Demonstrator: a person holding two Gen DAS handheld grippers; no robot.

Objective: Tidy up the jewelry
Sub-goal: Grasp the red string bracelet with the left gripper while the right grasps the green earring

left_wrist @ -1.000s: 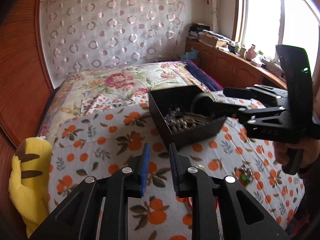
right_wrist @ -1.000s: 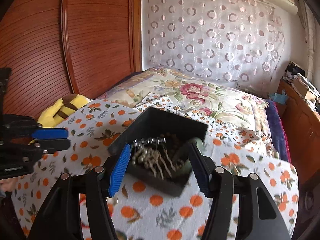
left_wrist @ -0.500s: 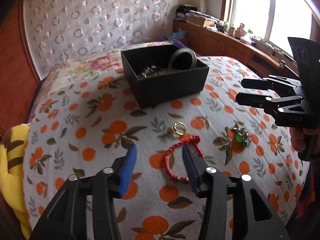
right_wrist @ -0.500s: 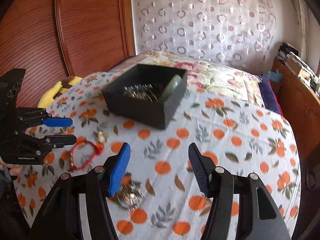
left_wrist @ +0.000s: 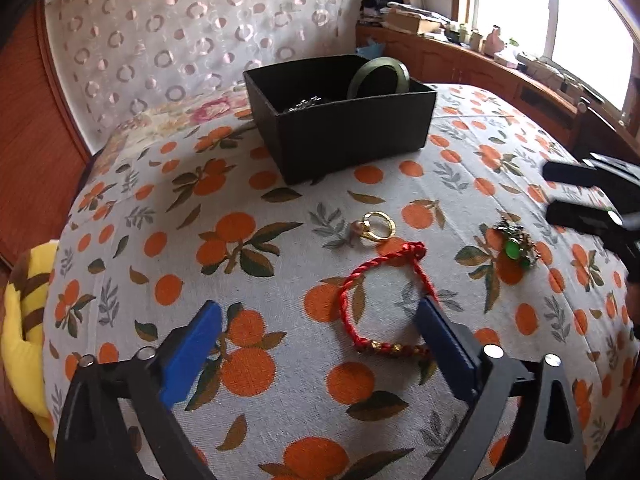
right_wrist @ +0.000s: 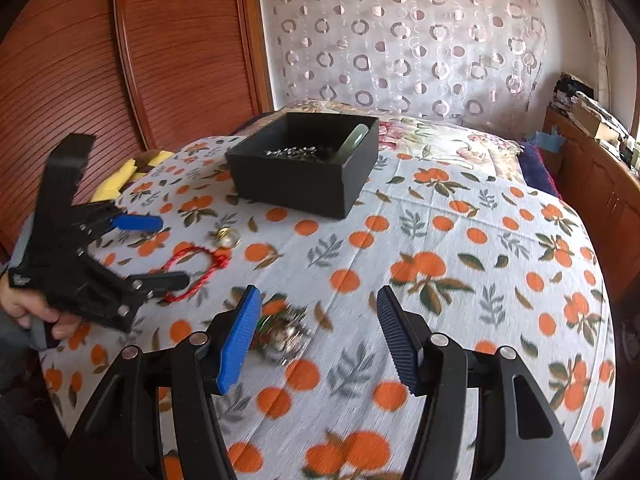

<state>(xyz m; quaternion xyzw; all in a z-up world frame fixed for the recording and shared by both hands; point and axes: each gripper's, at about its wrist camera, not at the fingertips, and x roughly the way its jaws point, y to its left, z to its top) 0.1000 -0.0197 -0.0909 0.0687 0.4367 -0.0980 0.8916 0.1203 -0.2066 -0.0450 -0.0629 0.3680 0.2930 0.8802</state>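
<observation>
A black box point(left_wrist: 340, 120) point(right_wrist: 308, 164) stands on the orange-print bedspread, holding a green bangle point(left_wrist: 378, 76) and silver pieces. On the cloth lie a red cord bracelet point(left_wrist: 380, 300) point(right_wrist: 196, 268), a gold ring point(left_wrist: 378, 226) point(right_wrist: 226, 236) and a green-stone brooch point(left_wrist: 516, 244) point(right_wrist: 282, 330). My left gripper point(left_wrist: 320, 344) is open and low, its jaws either side of the red bracelet's near end. My right gripper point(right_wrist: 320, 336) is open and empty, just right of the brooch. Each gripper shows in the other's view: the left point(right_wrist: 156, 250), the right point(left_wrist: 568, 192).
A yellow striped plush point(left_wrist: 24, 332) lies at the bed's left edge. A wooden wardrobe point(right_wrist: 120, 60) stands on the left. A low wooden cabinet point(left_wrist: 500, 76) with clutter runs under the window on the right. A patterned curtain hangs behind the bed.
Both grippers have pulled back from the box and dropped toward the cloth. My left gripper has opened wide around the red bracelet. My right gripper has come down beside the brooch.
</observation>
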